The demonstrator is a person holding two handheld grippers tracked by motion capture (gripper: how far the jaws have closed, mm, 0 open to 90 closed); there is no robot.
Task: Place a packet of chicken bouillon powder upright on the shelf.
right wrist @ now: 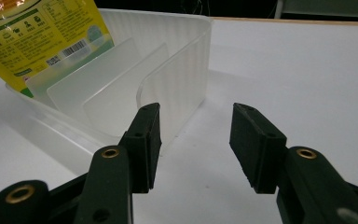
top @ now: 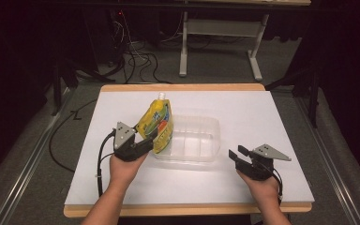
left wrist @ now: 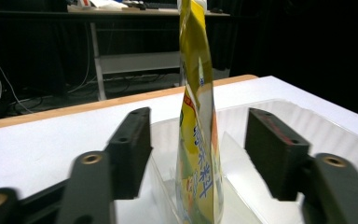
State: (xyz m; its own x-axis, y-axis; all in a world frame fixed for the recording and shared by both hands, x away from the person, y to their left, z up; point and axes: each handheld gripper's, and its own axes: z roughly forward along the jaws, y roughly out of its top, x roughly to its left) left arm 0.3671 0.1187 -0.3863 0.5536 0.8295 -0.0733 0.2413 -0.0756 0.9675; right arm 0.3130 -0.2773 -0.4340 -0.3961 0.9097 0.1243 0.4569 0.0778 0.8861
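pouch: yellow spouted drink pouch (top: 157, 125), white cap, standing tilted between the open left claw (top: 146, 140) jaws
container: clear ribbed divided container (top: 201, 139), ahead of the right claw (top: 236, 155)

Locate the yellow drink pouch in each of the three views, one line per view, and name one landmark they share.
High view: the yellow pouch stands at centre left, at the clear tray's left end, by the left tongs.
Left gripper view: centre, edge-on, standing between the open jaws.
Right gripper view: top left corner, its printed side with the barcode showing, behind the dividers.
Shared landmark: the clear divided tray.
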